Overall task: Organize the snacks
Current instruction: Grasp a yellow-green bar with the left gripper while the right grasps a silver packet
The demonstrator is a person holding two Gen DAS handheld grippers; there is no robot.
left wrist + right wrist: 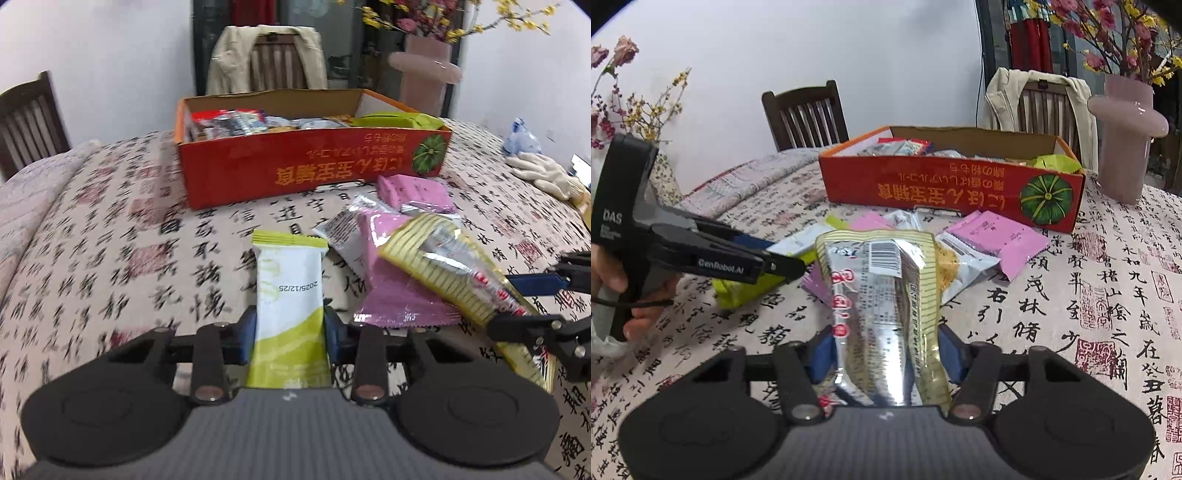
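Note:
My left gripper point(290, 328) is shut on a white and lime-green snack packet point(288, 295), held just above the tablecloth; the packet also shows in the right wrist view point(798, 242). My right gripper point(882, 350) is shut on a yellow-striped silver snack bag point(886, 295), which shows in the left wrist view point(454, 269) at the right. An orange cardboard box point(295, 166) with several snacks inside stands at the far middle of the table; it also shows in the right wrist view point(942, 184). Pink packets point(413, 192) point(997, 236) lie loose in front of the box.
A pink vase point(1126, 147) with flowers stands right of the box. A white glove point(543, 173) and a blue plastic bag point(521, 140) lie at the table's right. Wooden chairs point(805, 114) stand behind, one with a beige jacket point(266, 55). The tablecloth point(110, 240) has calligraphy print.

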